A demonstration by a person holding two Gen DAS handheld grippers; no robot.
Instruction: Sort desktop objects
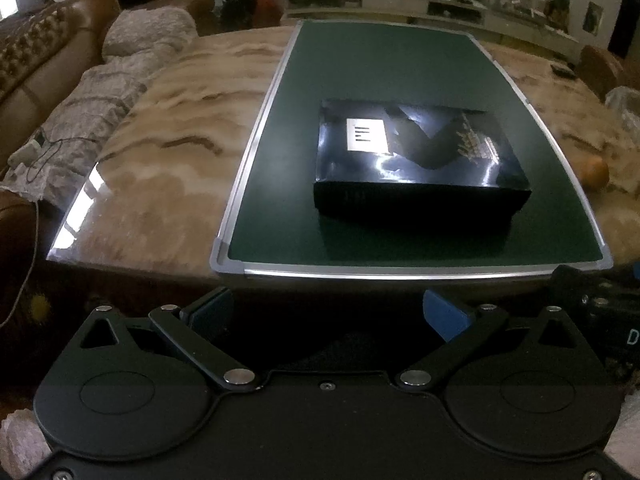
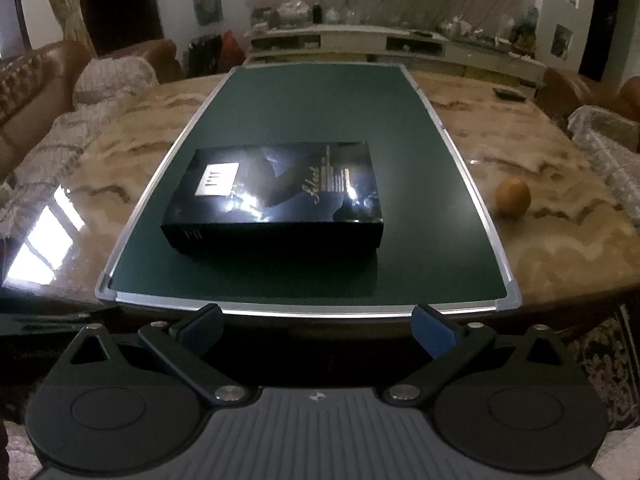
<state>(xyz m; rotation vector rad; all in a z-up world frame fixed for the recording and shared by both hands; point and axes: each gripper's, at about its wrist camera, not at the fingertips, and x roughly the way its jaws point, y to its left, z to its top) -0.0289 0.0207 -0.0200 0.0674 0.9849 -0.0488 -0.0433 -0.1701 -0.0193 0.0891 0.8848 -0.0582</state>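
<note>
Green board (image 2: 304, 96) with a silver rim lies on the marble table (image 2: 560, 256), and a glossy black box (image 2: 276, 194) (white label on its lid) sits flat on it. An orange (image 2: 513, 197) rests beside the board. The left gripper (image 1: 328, 314) and right gripper (image 2: 316, 330) hang before the board's near edge, jaws wide, nothing between them.

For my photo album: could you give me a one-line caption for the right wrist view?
Open right gripper before a black box on a green board, an orange on the marble table.
</note>
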